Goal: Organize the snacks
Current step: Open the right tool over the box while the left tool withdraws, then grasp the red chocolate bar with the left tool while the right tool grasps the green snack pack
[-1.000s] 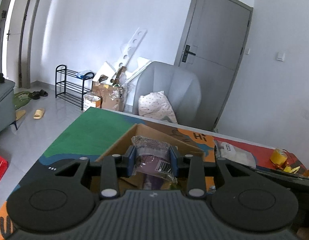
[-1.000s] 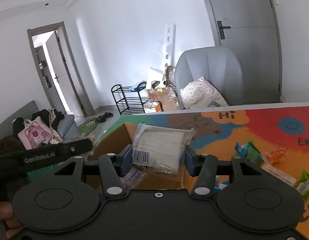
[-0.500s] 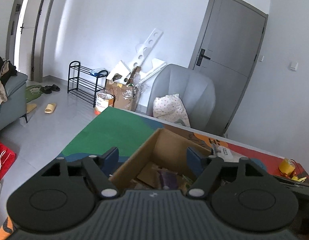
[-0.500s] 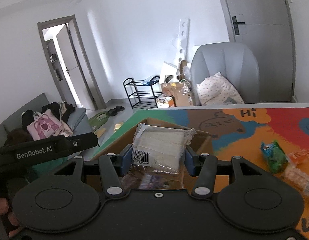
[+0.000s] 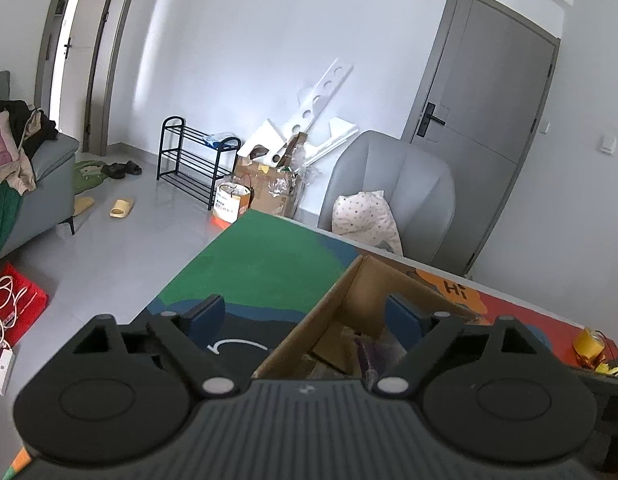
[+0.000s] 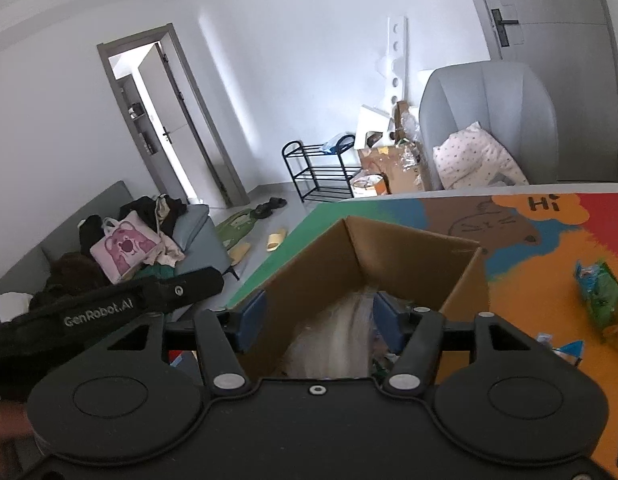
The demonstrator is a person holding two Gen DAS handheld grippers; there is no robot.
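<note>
Snacks sit mostly in the cardboard box (image 6: 409, 264), which stands open on your bench (image 5: 269, 256) — take that box as the landmark. The bench's colourful mat runs green on the box's far-left side and orange to its right. A grey armchair (image 5: 393, 188) with a spotted cushion stands behind the box, past the bench edge.

Your left tongs (image 5: 305, 320) have just been opening and now stand wide apart with nothing between them; one blue pad is outside the box's near-left wall, the other over its inside, where a purple packet (image 5: 365, 354) lies among other wrappers.

Your right tongs (image 6: 315, 320) have just been opening too — apart, straddling the box's near wall. A pale, blurred packet (image 6: 337, 340) shows just below and between them, inside the box; no pad presses on it.

To the right of the box, a green packet (image 6: 601, 292) lies loose on the orange area.
</note>
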